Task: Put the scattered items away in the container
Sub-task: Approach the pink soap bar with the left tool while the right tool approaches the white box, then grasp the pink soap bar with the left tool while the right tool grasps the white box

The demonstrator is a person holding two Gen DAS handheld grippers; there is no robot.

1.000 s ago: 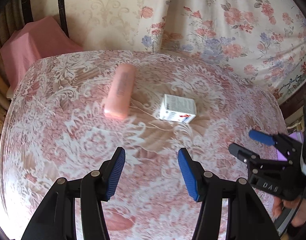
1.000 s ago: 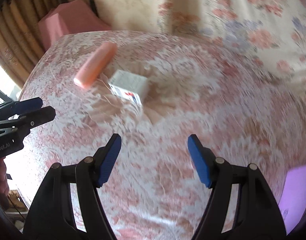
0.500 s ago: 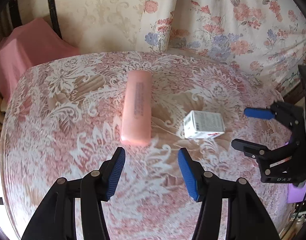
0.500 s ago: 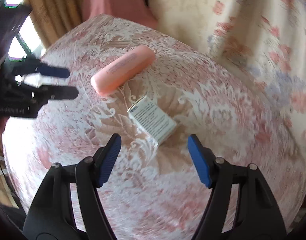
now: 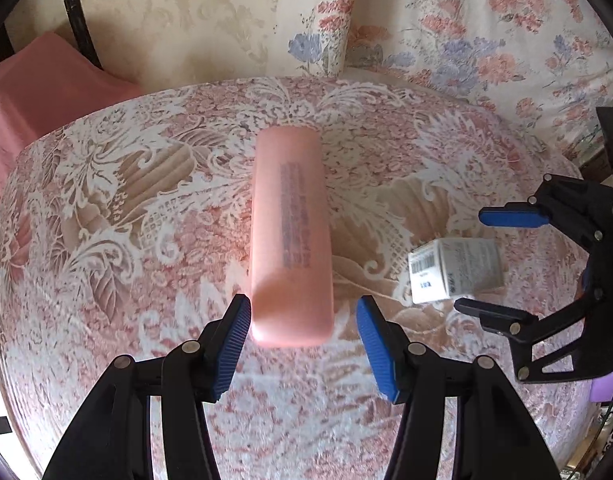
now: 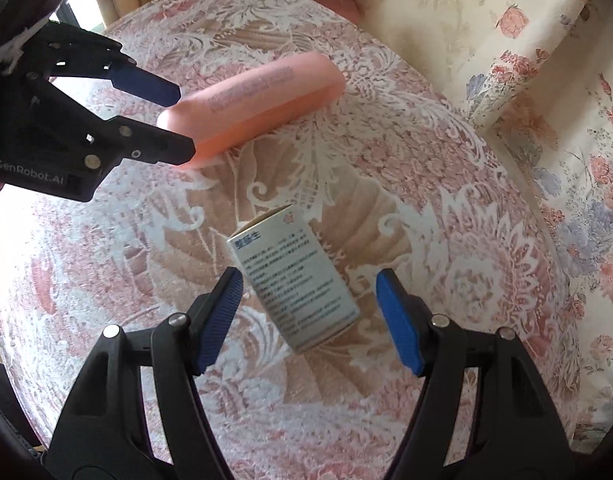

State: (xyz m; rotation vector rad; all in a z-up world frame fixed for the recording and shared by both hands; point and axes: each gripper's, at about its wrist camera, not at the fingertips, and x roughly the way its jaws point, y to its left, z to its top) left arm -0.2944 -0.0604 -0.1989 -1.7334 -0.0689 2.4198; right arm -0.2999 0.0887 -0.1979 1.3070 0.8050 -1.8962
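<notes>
Both claws, left claw (image 5: 302, 330) and right claw (image 6: 308, 310), are released; pink case (image 5: 290, 236) at twelve o'clock, white box (image 6: 294, 280) ungrasped; I see no container.

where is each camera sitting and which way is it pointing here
Left wrist: on the left gripper, looking steeply down at the pink case between its open fingers; the right gripper shows at the right edge.
Right wrist: on the right gripper, looking down at the white box; the left gripper shows at upper left.
Shared: case, box, patterned tablecloth, both grippers.
</notes>
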